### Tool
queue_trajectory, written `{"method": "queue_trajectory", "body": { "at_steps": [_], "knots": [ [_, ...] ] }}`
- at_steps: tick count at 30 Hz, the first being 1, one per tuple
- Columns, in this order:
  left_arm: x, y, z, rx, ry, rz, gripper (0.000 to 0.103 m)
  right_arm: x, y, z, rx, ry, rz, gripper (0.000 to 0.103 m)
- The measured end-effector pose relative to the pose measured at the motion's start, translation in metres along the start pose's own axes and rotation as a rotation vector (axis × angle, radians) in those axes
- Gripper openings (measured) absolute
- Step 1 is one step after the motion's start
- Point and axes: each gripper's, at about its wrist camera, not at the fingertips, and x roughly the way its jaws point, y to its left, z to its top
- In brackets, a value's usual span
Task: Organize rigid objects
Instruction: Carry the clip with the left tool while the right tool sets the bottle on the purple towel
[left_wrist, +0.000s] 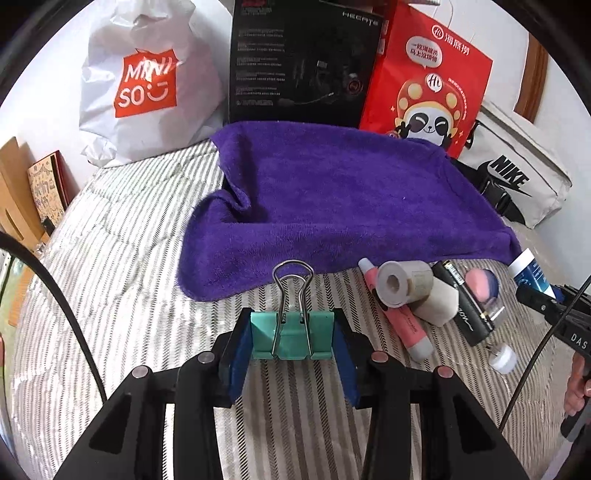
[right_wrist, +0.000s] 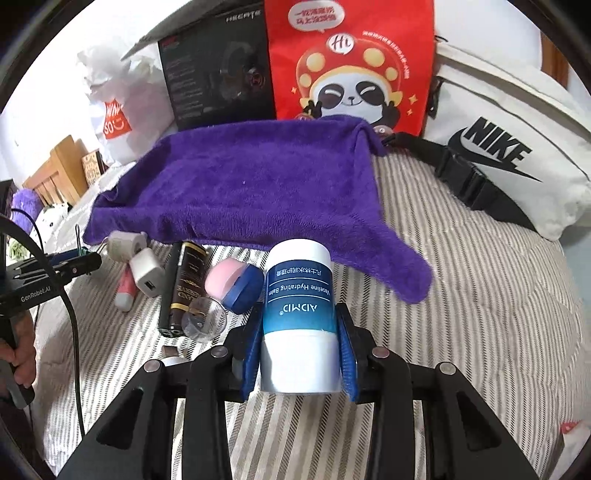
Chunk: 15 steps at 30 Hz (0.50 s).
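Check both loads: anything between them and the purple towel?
Nothing visible. The left gripper holds the teal binder clip just short of the purple towel, only striped bedding between. The right gripper holds the Vaseline tube, its far end already at the towel's edge.

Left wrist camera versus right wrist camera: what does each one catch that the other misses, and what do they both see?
Only the left wrist view shows the left gripper clamped on a teal binder clip, plus a small white cap on the bedding.

Only the right wrist view shows the right gripper clamped on the Vaseline balm tube, plus a clear round lid.

Both show the purple towel, the red panda bag and the Nike bag.
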Motion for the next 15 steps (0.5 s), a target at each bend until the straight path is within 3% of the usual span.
{"method": "queue_trajectory", "body": {
  "at_steps": [7,15],
  "knots": [
    [-0.021,0.007,0.022,-0.016,-0.03,-0.039,0.039,-0.028,0.002,0.021,-0.007,-0.041,0.029,0.036],
    [-0.027,0.01,0.084,0.016,-0.078,-0.034,0.039,-0.027,0.01,0.083,-0.044,-0.087,0.03,0.036]
  ]
}}
